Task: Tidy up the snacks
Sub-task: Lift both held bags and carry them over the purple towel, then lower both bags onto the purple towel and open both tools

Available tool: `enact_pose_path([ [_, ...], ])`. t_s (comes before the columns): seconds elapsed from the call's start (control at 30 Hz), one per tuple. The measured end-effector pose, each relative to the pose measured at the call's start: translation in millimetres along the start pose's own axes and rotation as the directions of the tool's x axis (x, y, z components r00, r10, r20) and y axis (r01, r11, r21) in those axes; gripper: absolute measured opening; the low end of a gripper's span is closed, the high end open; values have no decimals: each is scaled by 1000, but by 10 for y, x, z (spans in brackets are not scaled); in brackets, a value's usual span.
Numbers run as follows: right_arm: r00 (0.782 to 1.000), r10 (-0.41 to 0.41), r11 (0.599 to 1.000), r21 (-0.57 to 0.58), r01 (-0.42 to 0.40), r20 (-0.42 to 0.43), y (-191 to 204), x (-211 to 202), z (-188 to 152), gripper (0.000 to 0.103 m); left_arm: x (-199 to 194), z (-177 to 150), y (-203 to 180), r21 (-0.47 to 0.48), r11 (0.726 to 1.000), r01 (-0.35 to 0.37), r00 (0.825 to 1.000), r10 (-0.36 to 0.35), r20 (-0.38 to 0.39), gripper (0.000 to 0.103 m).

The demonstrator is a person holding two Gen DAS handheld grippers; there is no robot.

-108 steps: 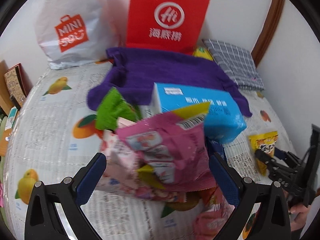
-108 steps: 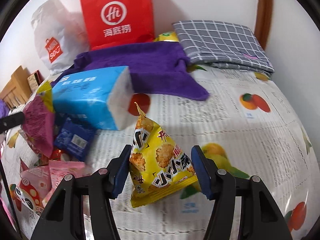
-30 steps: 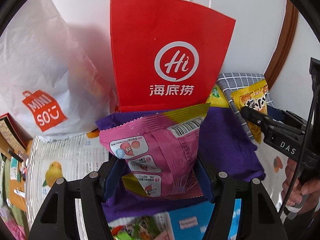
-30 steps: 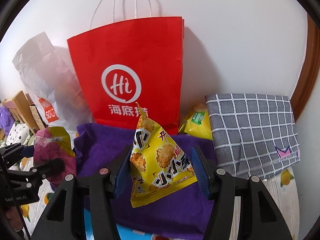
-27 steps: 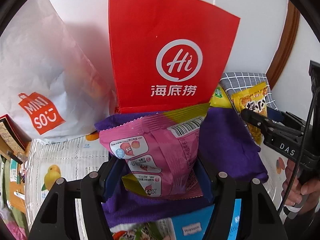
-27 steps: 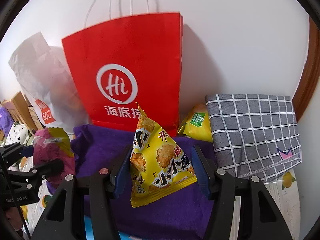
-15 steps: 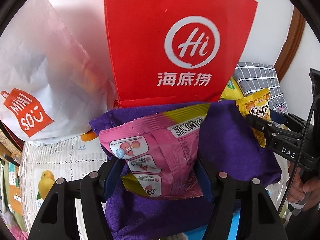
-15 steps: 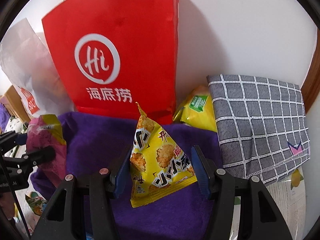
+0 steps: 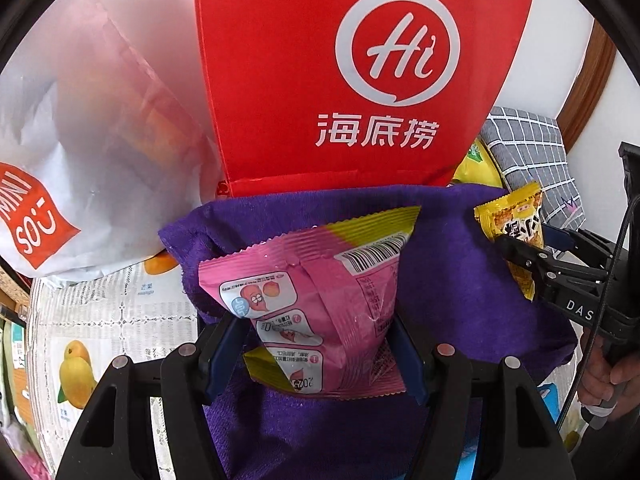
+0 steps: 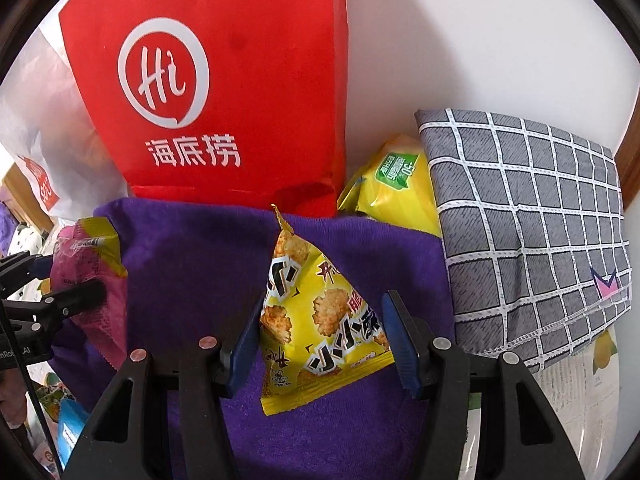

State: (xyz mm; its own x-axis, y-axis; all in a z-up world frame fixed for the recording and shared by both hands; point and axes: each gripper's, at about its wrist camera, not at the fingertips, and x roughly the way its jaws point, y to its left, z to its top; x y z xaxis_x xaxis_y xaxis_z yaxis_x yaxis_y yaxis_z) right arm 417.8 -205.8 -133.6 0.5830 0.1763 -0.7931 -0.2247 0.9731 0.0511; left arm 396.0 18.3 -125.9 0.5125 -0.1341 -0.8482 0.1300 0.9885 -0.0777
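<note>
My left gripper (image 9: 316,354) is shut on a pink snack bag (image 9: 316,292) with a yellow corner and a barcode, held over the purple towel (image 9: 452,280). My right gripper (image 10: 320,344) is shut on a yellow triangular snack bag (image 10: 320,312), also above the purple towel (image 10: 192,272). Each gripper shows in the other's view: the right one with the yellow bag (image 9: 516,232) at the right edge, the left one with the pink bag (image 10: 92,276) at the left edge. A red paper bag (image 9: 360,80) stands upright just behind the towel.
A white plastic bag (image 9: 80,140) leans left of the red bag. A grey checked cloth (image 10: 528,232) lies folded at the right, with a yellow packet (image 10: 396,188) wedged beside it. A fruit-print cover (image 9: 100,320) spreads under everything. A blue box (image 10: 70,424) peeks out low left.
Both grippers have sunk and moved closer to the red bag and towel, each still carrying its bag. The red bag fills more of both views.
</note>
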Motion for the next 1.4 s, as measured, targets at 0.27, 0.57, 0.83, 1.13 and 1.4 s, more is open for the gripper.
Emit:
enact_pose_path([
  [0.27,1000,6,1000,-4,-6,-25,6,84,6,58,73,-7,-31,3,1000,6,1000,-6,-15,65],
  [0.57,999,-1,1000,-7,1,-53,23,210,10,58,155,-16,-75,10,1000,8,999,-8,-34,66],
  [0.83,996,-6,1000,-19,4,-94,81,396,-25,58,212,-6,-146,25,1000,6,999,-4,-46,66],
  [1.13,993,-15,1000,-24,12,-113,91,514,-102,58,236,19,-173,31,1000,-1,999,3,-52,67],
  [1.4,992,-17,999,-35,13,-121,109,492,-119,63,224,24,-186,14,1000,26,998,-25,-64,67],
])
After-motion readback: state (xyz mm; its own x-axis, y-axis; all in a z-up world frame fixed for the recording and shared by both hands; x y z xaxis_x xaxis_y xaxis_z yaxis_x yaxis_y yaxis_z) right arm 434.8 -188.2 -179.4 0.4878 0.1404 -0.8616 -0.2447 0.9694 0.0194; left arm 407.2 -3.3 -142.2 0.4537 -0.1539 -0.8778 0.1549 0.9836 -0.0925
